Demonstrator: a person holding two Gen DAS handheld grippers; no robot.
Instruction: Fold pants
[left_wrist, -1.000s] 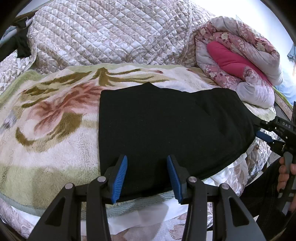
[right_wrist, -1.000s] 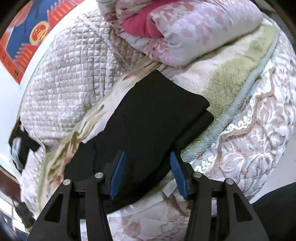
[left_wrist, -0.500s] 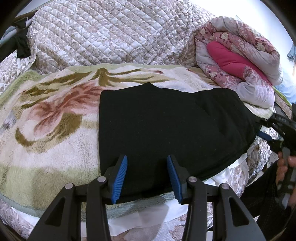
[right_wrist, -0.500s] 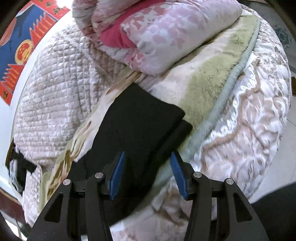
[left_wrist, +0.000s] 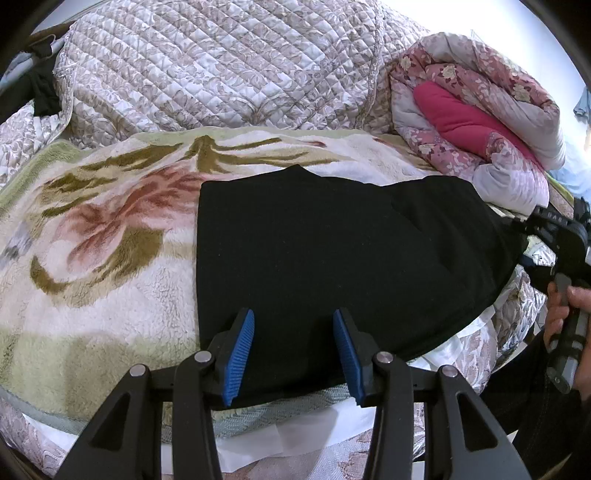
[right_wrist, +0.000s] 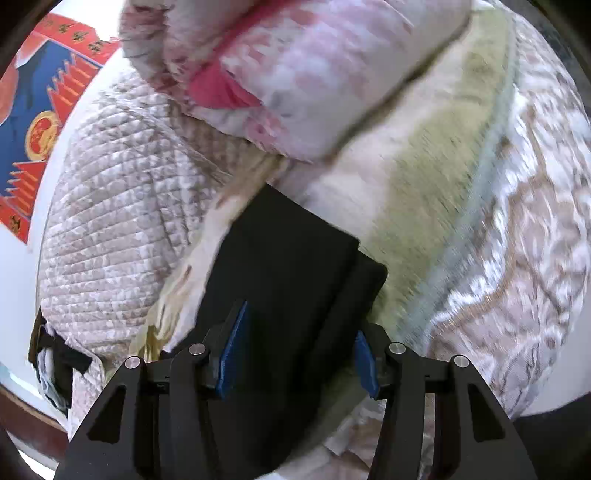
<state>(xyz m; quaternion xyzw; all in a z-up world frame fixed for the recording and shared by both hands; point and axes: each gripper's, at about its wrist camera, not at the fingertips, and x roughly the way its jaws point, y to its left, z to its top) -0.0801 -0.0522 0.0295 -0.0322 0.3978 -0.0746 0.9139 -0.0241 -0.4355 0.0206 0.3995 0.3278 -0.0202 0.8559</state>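
Black pants (left_wrist: 332, 251) lie folded flat on a floral fleece blanket (left_wrist: 103, 236) on the bed. My left gripper (left_wrist: 293, 345) is open and empty, its blue pads over the near edge of the pants. In the right wrist view the pants (right_wrist: 288, 280) show end-on as a layered dark stack. My right gripper (right_wrist: 297, 354) is open, with its jaws on either side of the near end of the pants. The right gripper also shows in the left wrist view (left_wrist: 554, 236) at the right end of the pants, held by a hand.
A quilted beige cover (left_wrist: 221, 66) rises behind the blanket. A rolled pink floral duvet (left_wrist: 480, 122) lies at the right end of the bed, close to the pants. The bed edge with a patterned skirt (right_wrist: 517, 258) drops off at the right. A red and blue poster (right_wrist: 33, 129) hangs on the wall.
My right gripper has swung and closed in on the right end of the pants, which now sit between its open jaws. The left gripper has not moved.
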